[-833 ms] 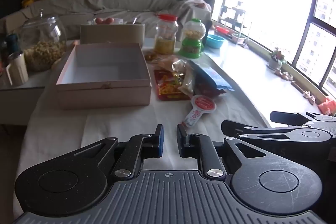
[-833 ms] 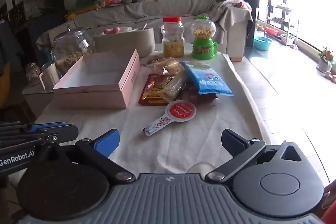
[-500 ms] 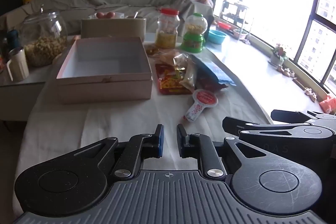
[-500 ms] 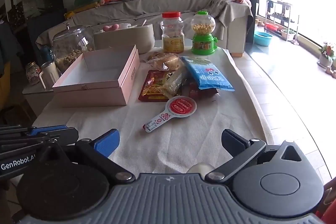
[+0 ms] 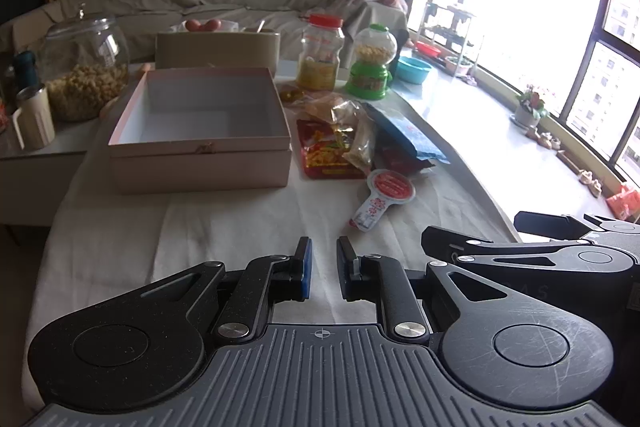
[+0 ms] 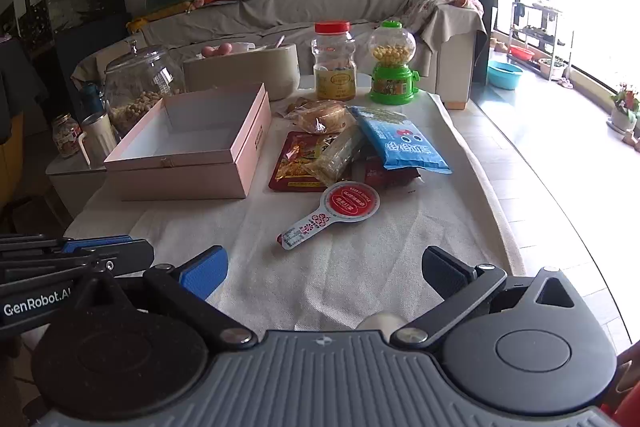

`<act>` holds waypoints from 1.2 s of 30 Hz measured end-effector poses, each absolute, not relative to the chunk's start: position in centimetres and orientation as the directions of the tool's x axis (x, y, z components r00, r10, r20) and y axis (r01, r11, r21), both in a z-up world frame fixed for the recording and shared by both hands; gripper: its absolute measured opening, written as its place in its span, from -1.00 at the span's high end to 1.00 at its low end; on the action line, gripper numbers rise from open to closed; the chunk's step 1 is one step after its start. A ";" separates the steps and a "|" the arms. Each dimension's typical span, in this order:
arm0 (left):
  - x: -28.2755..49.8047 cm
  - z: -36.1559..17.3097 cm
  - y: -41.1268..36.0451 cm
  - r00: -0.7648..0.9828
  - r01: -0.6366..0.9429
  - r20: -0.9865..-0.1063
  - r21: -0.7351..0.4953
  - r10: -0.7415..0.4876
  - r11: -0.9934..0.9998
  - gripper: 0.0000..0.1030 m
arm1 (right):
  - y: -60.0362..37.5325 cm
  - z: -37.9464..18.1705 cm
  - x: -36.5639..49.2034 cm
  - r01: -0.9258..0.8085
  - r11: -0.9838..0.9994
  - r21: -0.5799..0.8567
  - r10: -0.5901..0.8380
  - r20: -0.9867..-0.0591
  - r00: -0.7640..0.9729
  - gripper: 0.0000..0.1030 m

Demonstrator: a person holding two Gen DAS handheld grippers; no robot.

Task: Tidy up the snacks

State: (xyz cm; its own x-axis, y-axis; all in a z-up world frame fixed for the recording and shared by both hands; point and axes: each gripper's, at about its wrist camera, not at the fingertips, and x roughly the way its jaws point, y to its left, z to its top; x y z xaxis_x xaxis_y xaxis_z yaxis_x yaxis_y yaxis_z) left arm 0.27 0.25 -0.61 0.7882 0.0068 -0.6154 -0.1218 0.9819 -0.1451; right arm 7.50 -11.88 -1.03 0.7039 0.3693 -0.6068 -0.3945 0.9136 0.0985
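Observation:
An open, empty pink box (image 5: pixel 200 131) (image 6: pixel 192 151) sits on the white tablecloth. To its right lies a pile of snacks: a red packet (image 6: pixel 298 163) (image 5: pixel 324 151), a blue packet (image 6: pixel 400 143) (image 5: pixel 408 135), a clear bag of bread (image 6: pixel 322 117), and a paddle-shaped red-and-white snack (image 6: pixel 336 211) (image 5: pixel 384 195) nearest to me. My left gripper (image 5: pixel 324 267) is nearly shut and empty, low over the near cloth. My right gripper (image 6: pixel 324 271) is open and empty, a little short of the paddle snack; it also shows in the left wrist view (image 5: pixel 520 247).
Behind the snacks stand a red-lidded jar (image 6: pixel 334 61) and a green candy dispenser (image 6: pixel 392 67). A big glass jar (image 6: pixel 140 87), a white mug (image 6: pixel 98 143) and a beige container (image 6: pixel 244 71) are at the back left. The table's curved right edge (image 6: pixel 516 227) drops to the floor.
Both grippers have risen and tilted down a little, so the table sits lower in both views. Neither jaw opening has changed.

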 end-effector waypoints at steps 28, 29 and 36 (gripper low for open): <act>0.2 -0.8 -0.1 0.787 -0.119 -0.617 -0.149 0.002 0.982 0.66 | -12.0 -1.0 7.5 -0.397 0.912 0.098 0.370 -0.613 0.698 -1.00; 0.2 -0.9 -0.1 0.786 -0.118 -0.619 -0.148 0.001 0.982 0.66 | -12.0 -1.0 7.5 -0.398 0.912 0.099 0.371 -0.613 0.697 -1.00; 0.2 -1.1 -0.3 0.781 -0.117 -0.625 -0.153 -0.004 0.981 0.66 | -11.9 -1.0 7.4 -0.396 0.913 0.097 0.368 -0.615 0.698 -1.00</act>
